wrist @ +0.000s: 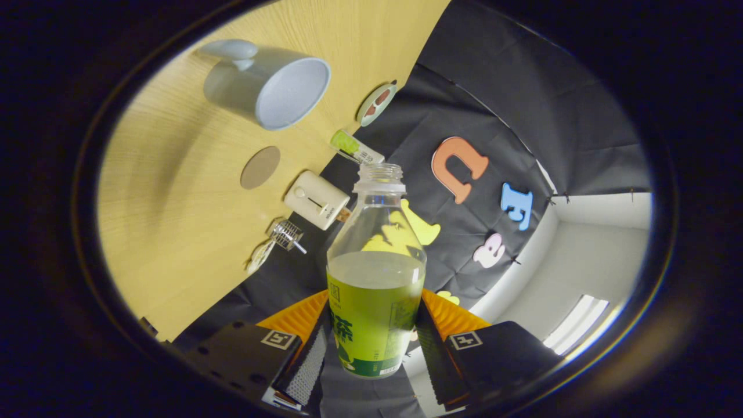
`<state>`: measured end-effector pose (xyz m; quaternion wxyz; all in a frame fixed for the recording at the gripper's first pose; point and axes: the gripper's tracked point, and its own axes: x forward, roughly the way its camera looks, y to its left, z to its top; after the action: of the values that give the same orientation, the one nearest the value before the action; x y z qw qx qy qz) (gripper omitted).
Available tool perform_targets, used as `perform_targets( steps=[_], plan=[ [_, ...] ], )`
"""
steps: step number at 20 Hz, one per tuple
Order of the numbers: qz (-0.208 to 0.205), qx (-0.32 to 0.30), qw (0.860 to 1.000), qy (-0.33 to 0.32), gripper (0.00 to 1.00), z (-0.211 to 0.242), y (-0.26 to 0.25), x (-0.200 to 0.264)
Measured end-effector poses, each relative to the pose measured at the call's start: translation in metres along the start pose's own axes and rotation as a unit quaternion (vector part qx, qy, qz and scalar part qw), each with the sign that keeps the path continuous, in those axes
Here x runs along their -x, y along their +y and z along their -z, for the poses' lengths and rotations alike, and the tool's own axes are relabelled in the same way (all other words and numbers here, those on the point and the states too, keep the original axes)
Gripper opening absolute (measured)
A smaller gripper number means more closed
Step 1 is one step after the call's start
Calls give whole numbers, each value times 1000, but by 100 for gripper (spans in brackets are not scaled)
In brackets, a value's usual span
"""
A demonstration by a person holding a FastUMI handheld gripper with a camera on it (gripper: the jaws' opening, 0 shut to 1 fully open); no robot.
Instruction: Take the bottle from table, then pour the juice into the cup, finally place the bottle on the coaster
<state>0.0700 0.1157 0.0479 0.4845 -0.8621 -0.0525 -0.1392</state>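
A clear bottle (376, 273) with a green label, uncapped and about half full of pale juice, sits between my two fingers, and my gripper (371, 339) is shut on its lower body. The whole view is rolled, so the wooden table (174, 191) appears tilted steeply beyond the bottle. A pale grey cup (271, 84) with a handle stands on the table, well beyond the bottle's mouth, its opening showing an empty inside. A round brown coaster (260, 167) lies flat on the table between the cup and the bottle.
A white boxy device (316, 199) sits near the coaster. A small wire whisk-like tool (281, 238), a small green-and-white bottle (355, 148) and a little round dish (376, 103) lie along the table's far edge by the cloth wall.
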Motion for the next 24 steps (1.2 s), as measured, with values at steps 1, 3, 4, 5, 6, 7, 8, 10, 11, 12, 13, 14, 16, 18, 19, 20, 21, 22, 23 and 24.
perform_targets(
  steps=[1,3,4,5,6,7,8,10,11,12,13,14,16,18,19,20,21,22,23,24],
  plan=[
    [3,6,1000,-1,81,-1,1,0],
    [9,9,1000,-2,81,-2,1,-1],
    [6,7,1000,0,80,-3,3,-3],
    [6,6,1000,1,81,-4,2,-4],
    [10,9,1000,0,80,-6,2,-4],
    [12,12,1000,0,81,-5,1,-4],
    [15,17,1000,-1,81,-7,1,-4],
    [23,23,999,-7,81,-10,-2,-5],
    [26,22,999,-5,81,-9,-3,-5],
    [27,19,999,-3,81,-9,-2,-5],
    [27,16,1000,-1,81,-9,-1,-6],
    [30,13,999,-1,81,-10,-2,-6],
    [30,-20,999,2,80,-12,-3,-7],
    [6,-79,997,5,81,-16,4,-5],
    [3,-104,995,2,81,-19,3,-5],
    [1,-129,992,4,81,-20,2,-5],
    [-5,-167,986,-1,81,-23,2,-4],
    [-14,-212,977,-1,81,-26,3,-7],
    [-29,-256,966,6,81,-26,5,-7],
    [-44,-296,954,12,81,-25,6,-10]
  ],
)
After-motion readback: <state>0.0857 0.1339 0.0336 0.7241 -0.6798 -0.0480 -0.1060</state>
